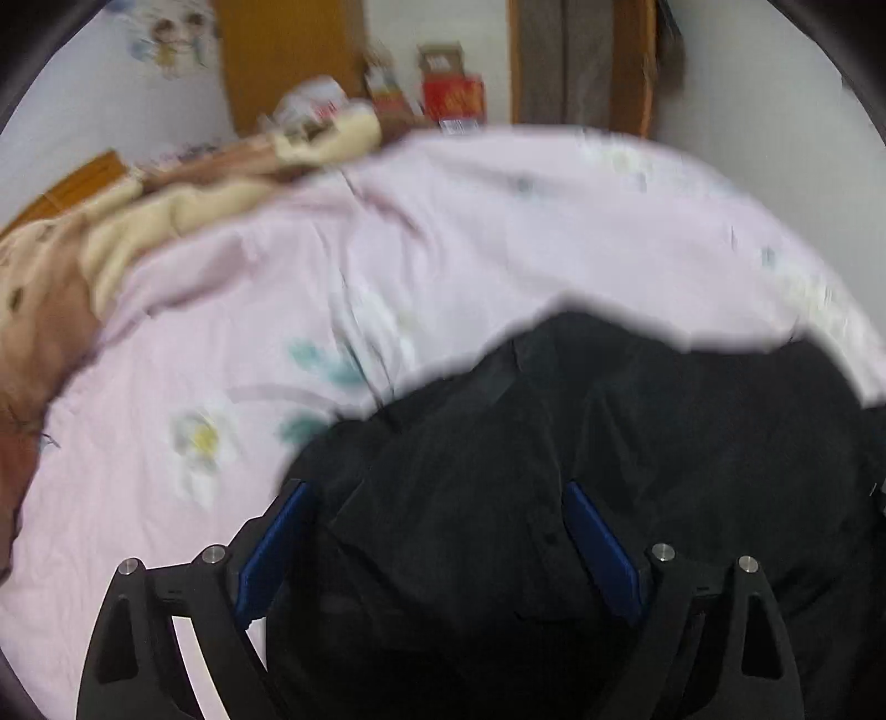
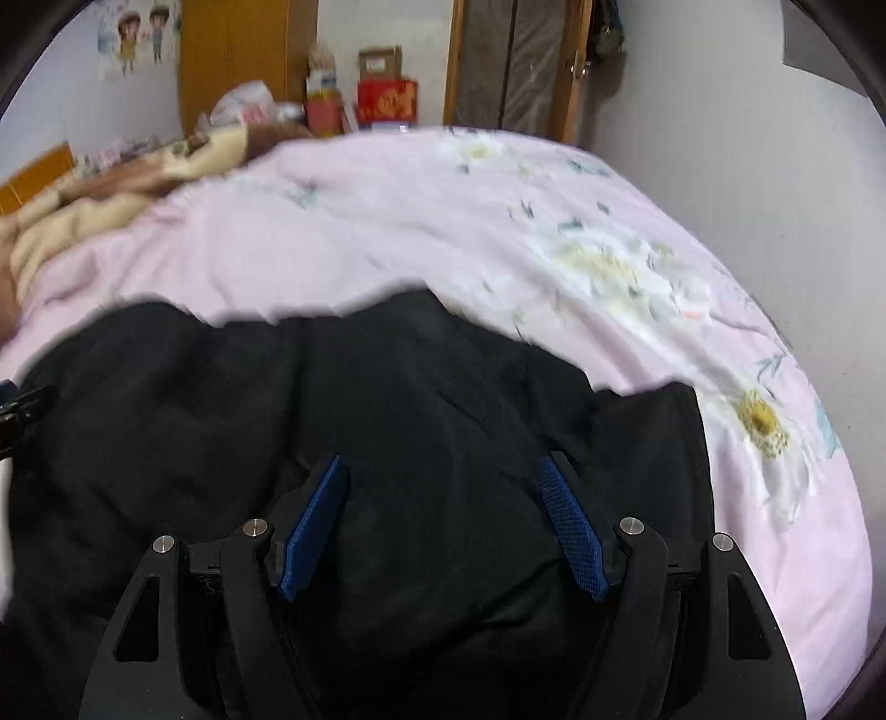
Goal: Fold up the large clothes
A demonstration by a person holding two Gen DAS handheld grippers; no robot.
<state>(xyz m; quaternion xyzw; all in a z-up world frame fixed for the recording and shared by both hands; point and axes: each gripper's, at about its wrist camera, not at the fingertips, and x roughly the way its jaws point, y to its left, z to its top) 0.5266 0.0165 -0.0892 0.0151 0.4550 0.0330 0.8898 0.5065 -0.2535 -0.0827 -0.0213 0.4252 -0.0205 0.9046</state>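
A: What does the room hold?

B: A bed fills most of both views, covered by a pale pink sheet [image 2: 421, 232] printed with white and yellow flowers. A rumpled tan and cream blanket [image 1: 138, 232] lies along its far left edge. Past it stand orange wooden furniture [image 2: 232, 61], a red box [image 2: 387, 102] among other blurred packages, and a wood-framed doorway [image 2: 515, 61] in a plain white wall. A cartoon sticker [image 2: 138, 39] is on the wall at upper left.

A: And the garment?

B: A large black garment [image 2: 387, 421] lies bunched on the near part of the bed, its ragged far edge against the pink sheet.

A: The grippers?

B: The left gripper [image 1: 437, 498] has its blue pads spread wide over the black cloth, which lies between them. The right gripper [image 2: 443, 476] is also apart, over the same cloth. Neither is pinching fabric that I can see.
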